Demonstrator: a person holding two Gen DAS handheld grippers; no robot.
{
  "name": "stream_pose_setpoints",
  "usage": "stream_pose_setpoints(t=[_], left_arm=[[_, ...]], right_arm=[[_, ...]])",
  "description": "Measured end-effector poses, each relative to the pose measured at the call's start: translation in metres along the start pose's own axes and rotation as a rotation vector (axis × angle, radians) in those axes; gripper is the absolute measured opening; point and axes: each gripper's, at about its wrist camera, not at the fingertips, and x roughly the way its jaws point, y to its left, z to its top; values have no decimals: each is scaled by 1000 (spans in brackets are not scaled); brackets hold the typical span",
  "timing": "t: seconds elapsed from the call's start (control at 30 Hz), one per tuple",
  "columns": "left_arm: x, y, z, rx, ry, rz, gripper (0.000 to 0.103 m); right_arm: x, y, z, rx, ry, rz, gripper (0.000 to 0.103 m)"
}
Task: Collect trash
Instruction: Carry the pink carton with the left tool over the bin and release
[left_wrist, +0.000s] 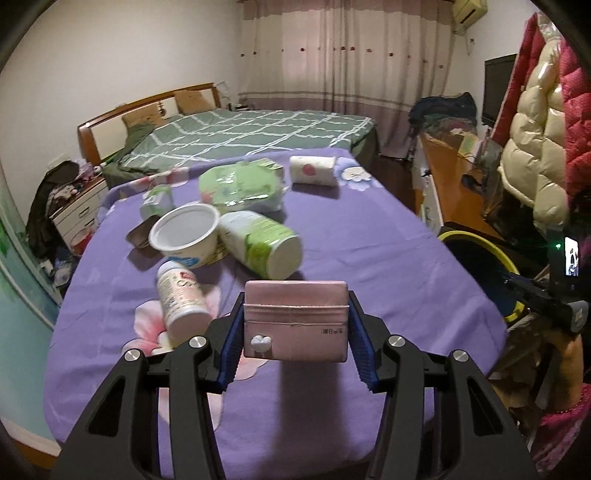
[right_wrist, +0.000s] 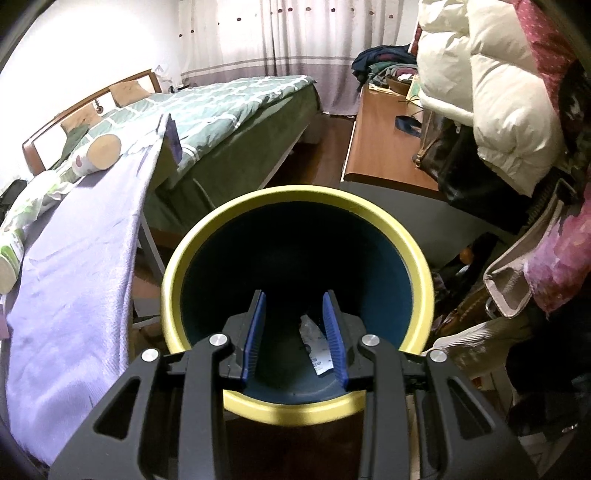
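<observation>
Left wrist view: The left gripper (left_wrist: 295, 332) is clamped on a pink carton (left_wrist: 295, 325), one blue pad pressed to each side. The carton is clear of the purple cloth (left_wrist: 388, 266) and casts a shadow on it below. More trash remains on the cloth beyond the carton:
- a white bottle (left_wrist: 183, 299) lying on its side, just left of the gripper;
- a white tub (left_wrist: 186, 234), upright and open;
- a green-and-white can (left_wrist: 264, 247) on its side, touching the tub;
- a green bag (left_wrist: 243, 186) behind these;
- a small green carton (left_wrist: 158, 201) to the left of the bag;
- a white cup (left_wrist: 314, 170) on its side, farthest away.

A flat brown piece (left_wrist: 138, 236) lies left of the tub; what it is cannot be told. The yellow rim of the bin (left_wrist: 476, 240) shows at the right, off the cloth's edge and lower.

Right wrist view: The right gripper (right_wrist: 294, 336) hangs over the mouth of the bin (right_wrist: 295, 192), jaws apart, nothing between them. One crumpled white wrapper (right_wrist: 314, 347) lies at the bottom of the bin; no other contents are visible in the dark interior.

Progress: early stage. One item appears binned, one is lifted in the left gripper, and at least six remain on the cloth. The pink carton presumably goes to the bin next.
</observation>
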Motion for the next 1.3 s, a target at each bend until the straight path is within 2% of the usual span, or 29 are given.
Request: stream_pose_setpoints(t=[0.3, 0.57, 0.77, 0.93, 1.1, 1.17, 1.2, 1.23, 1.3], left_arm=[[6, -47, 28, 80, -22, -99, 51], [16, -117, 62, 174, -42, -256, 51], [48, -176, 70, 227, 37, -380, 51], [82, -215, 70, 252, 96, -417, 51], [114, -239, 65, 265, 137, -414, 51], [123, -240, 63, 259, 154, -412, 59], [127, -241, 62, 253, 160, -410, 75], [128, -240, 61, 247, 156, -409, 80], [126, -236, 61, 241, 149, -410, 80]], right_arm=[[-8, -26, 1, 55, -22, -11, 31], [-16, -49, 3, 97, -49, -32, 31], [-18, -70, 2, 136, -56, -53, 31], [-16, -80, 1, 157, -51, -63, 31], [-12, -83, 1, 167, -43, -63, 34], [-12, -83, 1, 172, -43, -65, 39], [-12, -84, 1, 171, -43, -66, 39], [-12, -84, 1, 172, -43, -66, 39], [-11, -84, 1, 172, -42, -68, 40]])
